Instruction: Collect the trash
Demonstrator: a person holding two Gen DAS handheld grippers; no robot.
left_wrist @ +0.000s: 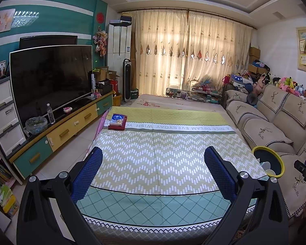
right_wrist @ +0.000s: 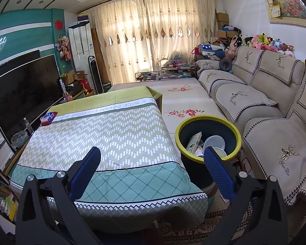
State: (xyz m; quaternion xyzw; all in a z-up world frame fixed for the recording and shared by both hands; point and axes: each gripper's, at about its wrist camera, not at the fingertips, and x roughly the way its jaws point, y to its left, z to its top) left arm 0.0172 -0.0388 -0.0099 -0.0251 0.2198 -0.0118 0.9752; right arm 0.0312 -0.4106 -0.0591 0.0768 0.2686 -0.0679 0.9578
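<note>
A dark trash bin with a yellow rim (right_wrist: 208,122) stands on the floor between the cloth-covered table (right_wrist: 104,134) and the sofa; it holds paper cups (right_wrist: 214,143) and a flattened carton (right_wrist: 193,143). The bin also shows at the right of the left wrist view (left_wrist: 275,159). My right gripper (right_wrist: 153,163) is open and empty, above the table's near right corner, beside the bin. My left gripper (left_wrist: 153,163) is open and empty above the near part of the table (left_wrist: 157,155). A red and blue box (left_wrist: 118,121) lies on the table's far left corner, also in the right wrist view (right_wrist: 49,118).
A beige sofa (right_wrist: 265,106) runs along the right. A TV (left_wrist: 51,77) on a low cabinet (left_wrist: 67,130) stands at the left, with a water bottle (left_wrist: 50,114) and a glass bowl (left_wrist: 36,125) on it. A glass side table (right_wrist: 165,74) and curtains are at the far end.
</note>
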